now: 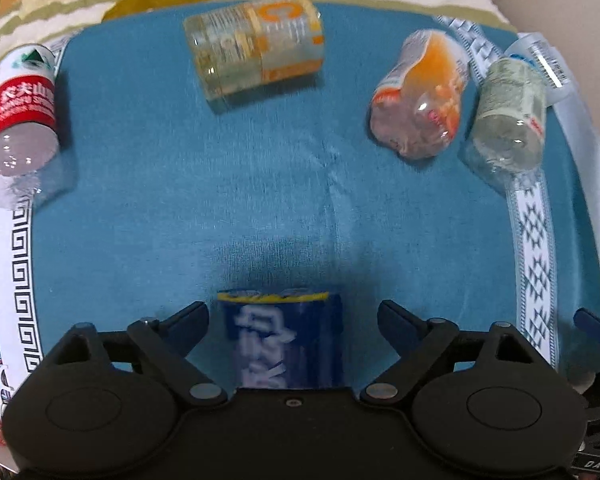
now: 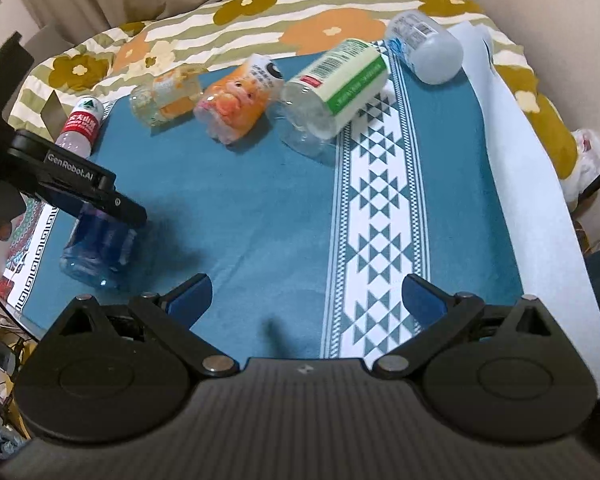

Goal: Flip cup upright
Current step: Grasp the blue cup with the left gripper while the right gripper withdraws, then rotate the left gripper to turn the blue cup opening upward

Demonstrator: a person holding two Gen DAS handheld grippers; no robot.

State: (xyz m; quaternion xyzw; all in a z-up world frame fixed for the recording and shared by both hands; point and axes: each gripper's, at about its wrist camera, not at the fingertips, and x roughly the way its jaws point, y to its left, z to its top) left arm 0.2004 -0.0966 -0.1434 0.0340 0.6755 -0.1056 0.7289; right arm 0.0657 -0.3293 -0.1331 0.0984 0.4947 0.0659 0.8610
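In the left wrist view, the left gripper [image 1: 293,316] stood spread wide, untouching, around the blue cup [image 1: 285,338], which bore white lettering and a yellow rim band. In the right wrist view, the cup [image 2: 98,249] looked translucent blue, lying on the teal cloth [image 2: 244,200]; the right gripper [image 2: 307,296] gaped, holding nothing.

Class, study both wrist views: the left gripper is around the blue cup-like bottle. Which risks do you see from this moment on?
1. The left gripper stands open, both fingers apart from the blue bottle, so closing off-centre could push it away.
2. The bottle is smooth and clear; it may slip while turning.
3. The red-label bottle lies close behind; a wide swing might knock it.
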